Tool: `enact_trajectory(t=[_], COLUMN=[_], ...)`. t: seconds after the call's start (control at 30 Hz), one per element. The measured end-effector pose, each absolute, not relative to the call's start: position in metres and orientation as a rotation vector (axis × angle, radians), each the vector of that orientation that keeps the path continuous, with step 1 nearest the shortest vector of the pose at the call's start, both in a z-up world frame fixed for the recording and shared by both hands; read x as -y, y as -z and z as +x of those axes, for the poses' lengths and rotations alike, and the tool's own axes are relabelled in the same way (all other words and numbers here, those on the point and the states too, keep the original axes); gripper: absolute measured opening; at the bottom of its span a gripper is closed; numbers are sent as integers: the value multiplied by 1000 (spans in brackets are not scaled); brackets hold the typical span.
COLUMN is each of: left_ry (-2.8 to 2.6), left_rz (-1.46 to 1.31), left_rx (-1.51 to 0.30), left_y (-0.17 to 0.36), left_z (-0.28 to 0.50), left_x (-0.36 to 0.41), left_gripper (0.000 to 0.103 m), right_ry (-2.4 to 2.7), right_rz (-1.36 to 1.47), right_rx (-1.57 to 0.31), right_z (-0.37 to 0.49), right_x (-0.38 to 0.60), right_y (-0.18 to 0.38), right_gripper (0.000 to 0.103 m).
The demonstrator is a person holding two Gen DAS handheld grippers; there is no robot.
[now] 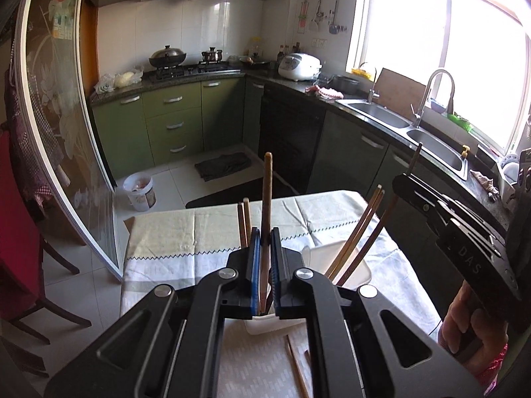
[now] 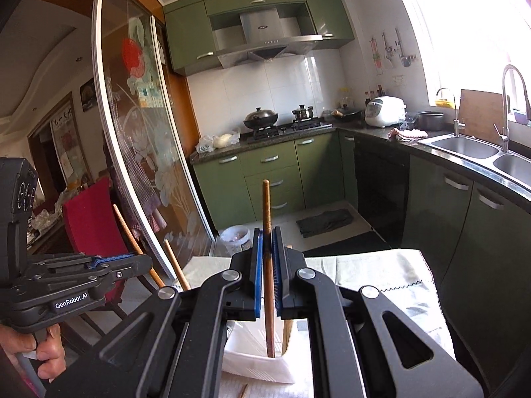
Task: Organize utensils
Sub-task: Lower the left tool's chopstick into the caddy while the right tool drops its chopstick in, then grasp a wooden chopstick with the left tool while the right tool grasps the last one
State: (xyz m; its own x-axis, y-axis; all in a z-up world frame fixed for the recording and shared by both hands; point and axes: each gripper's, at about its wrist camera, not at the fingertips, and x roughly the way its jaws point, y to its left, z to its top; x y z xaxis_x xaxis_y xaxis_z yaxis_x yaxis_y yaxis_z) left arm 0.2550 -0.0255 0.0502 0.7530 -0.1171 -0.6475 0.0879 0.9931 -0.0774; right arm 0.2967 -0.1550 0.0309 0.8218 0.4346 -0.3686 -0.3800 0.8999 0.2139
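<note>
My left gripper (image 1: 265, 242) is shut on an upright brown chopstick (image 1: 267, 199) whose lower end reaches into a white holder (image 1: 332, 265) on the table. Several chopsticks (image 1: 358, 232) lean in that holder. My right gripper (image 2: 267, 245) is shut on another upright wooden chopstick (image 2: 266, 205), its tip down in the white holder (image 2: 259, 364). The right gripper also shows at the right of the left wrist view (image 1: 403, 180); the left gripper shows at the left of the right wrist view (image 2: 146, 262). Loose chopsticks (image 1: 295, 364) lie on the cloth.
The table carries a pale cloth (image 1: 199, 232). A red-draped chair (image 2: 93, 225) stands left by a glass sliding door (image 2: 139, 152). Green cabinets, a stove (image 1: 192, 69) and a double sink (image 1: 411, 126) line the far walls. A bucket (image 1: 139, 190) stands on the floor.
</note>
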Motion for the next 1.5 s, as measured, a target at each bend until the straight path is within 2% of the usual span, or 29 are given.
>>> enact_trajectory(t=[0.13,0.23,0.43,0.6,0.77,0.83,0.93,1.17,1.5], left_ry=[101,97,109,142,193,192,181,118,100], left_rz=[-57,-59,-65,-51,-43,-26,-21,-2,34], left_rx=[-783,-803,-816,-941,-1168,-1231,-1292,-1336,-1368], left_y=[-32,-27,-31,-5,64,89,117,147,159], left_z=[262,263,246,223,209,208,212,229,238], left_x=[20,15,17,29,53,64,76,86,93], left_gripper=[6,8,16,22,22,22,22,22,13], right_ry=[-436,-439,-426,-399,-350,-333,-313,-306,-331], right_rz=[120,122,140,111,112,127,162,177,150], right_rx=[-463,-473,-434,-450,-497,-518,-543,-596,-683], right_z=[299,299,270,223,182,169,152,135,150], right_x=[147,147,164,185,220,236,260,287,274], right_y=[-13,-9,-17,-9,19,30,43,63,87], right_gripper=[7,21,22,27,29,34,34,34,34])
